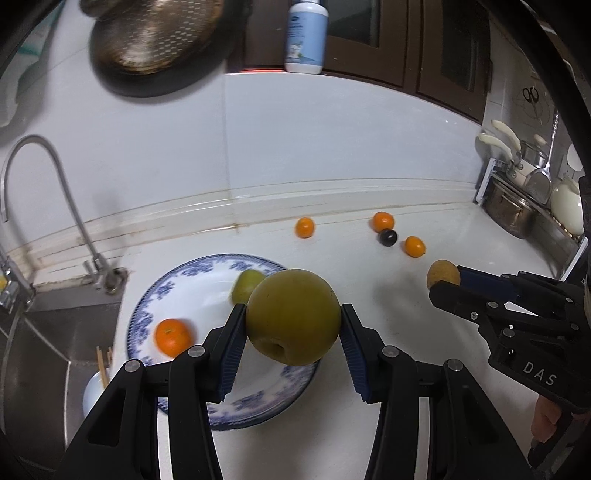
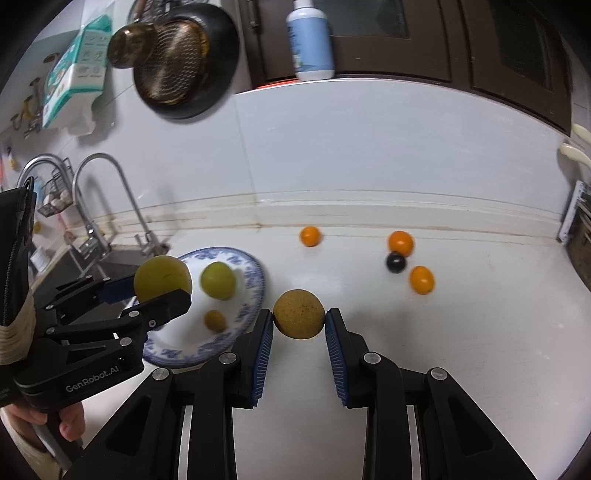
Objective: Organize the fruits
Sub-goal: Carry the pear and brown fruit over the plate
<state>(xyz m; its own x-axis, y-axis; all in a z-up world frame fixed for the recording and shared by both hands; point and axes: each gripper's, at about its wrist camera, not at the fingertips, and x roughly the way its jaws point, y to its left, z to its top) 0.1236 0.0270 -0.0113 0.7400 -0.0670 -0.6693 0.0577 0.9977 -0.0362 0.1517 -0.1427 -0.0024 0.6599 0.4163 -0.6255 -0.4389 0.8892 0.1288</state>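
My left gripper (image 1: 293, 323) is shut on a large green-yellow pear (image 1: 293, 316) and holds it above the blue-patterned plate (image 1: 184, 280). The plate holds a small green fruit (image 1: 245, 284) and an orange (image 1: 173, 336). My right gripper (image 2: 299, 325) is shut on a speckled yellow-brown fruit (image 2: 299, 314) just right of the plate (image 2: 255, 280). Both show in the other view: the right gripper (image 1: 445, 282), the left gripper (image 2: 162, 288) with the pear (image 2: 162, 278). Three oranges (image 2: 310, 236) (image 2: 400, 242) (image 2: 422, 279) and a dark round fruit (image 2: 396, 262) lie on the counter.
A sink (image 1: 55, 332) with a faucet (image 1: 44, 177) lies left of the plate. A cup with chopsticks (image 1: 96, 387) stands by the sink. A pot and utensil rack (image 1: 524, 199) stand at the right. A bottle (image 1: 306, 37) and a hanging colander (image 1: 151, 33) are on the back wall.
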